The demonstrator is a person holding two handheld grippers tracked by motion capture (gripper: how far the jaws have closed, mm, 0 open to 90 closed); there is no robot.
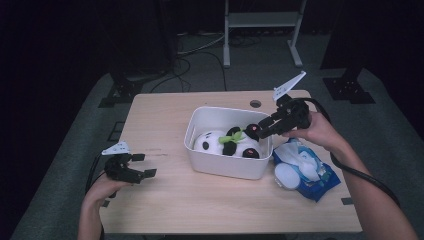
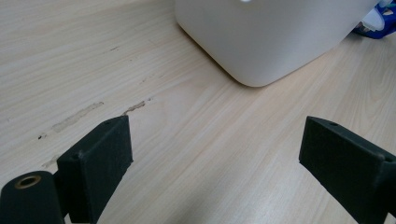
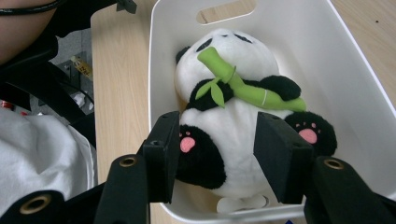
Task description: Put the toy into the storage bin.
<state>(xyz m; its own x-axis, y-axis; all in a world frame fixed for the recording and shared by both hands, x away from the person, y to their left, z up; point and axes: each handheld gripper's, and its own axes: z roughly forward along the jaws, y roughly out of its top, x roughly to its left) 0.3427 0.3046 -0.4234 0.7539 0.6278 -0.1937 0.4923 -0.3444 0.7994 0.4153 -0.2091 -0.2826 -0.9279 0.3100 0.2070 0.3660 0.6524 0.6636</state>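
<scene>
On the left of the pale wood-grain table (image 1: 165,195), the left gripper (image 1: 141,169) rests low in the person's left hand (image 1: 100,192), its grey three-cornered plate on top. In the left gripper view its matt black, blocky jaws stand spread wide with only bare tabletop between them; the laminate there is scuffed with a few short marks. Ahead of them rises the smooth rounded corner of the white plastic bin (image 2: 275,42).

In the middle of the table that bin (image 1: 200,122), a glossy rectangular tub with rounded corners and a slot handle cut in its end wall, holds a plush panda (image 3: 224,116). The toy lies on its back, fuzzy black and white, with pink paw pads and a soft green bamboo stalk (image 3: 243,86) across its chest.

The right gripper (image 1: 253,130) reaches over the bin's right rim. In the right gripper view its jaws stand partly spread astride the panda's lower body; whether they press on the plush cannot be told.

Right of the bin lies a crinkled blue soft pack (image 1: 315,172) with a round white lid; no writing on it can be read.
</scene>
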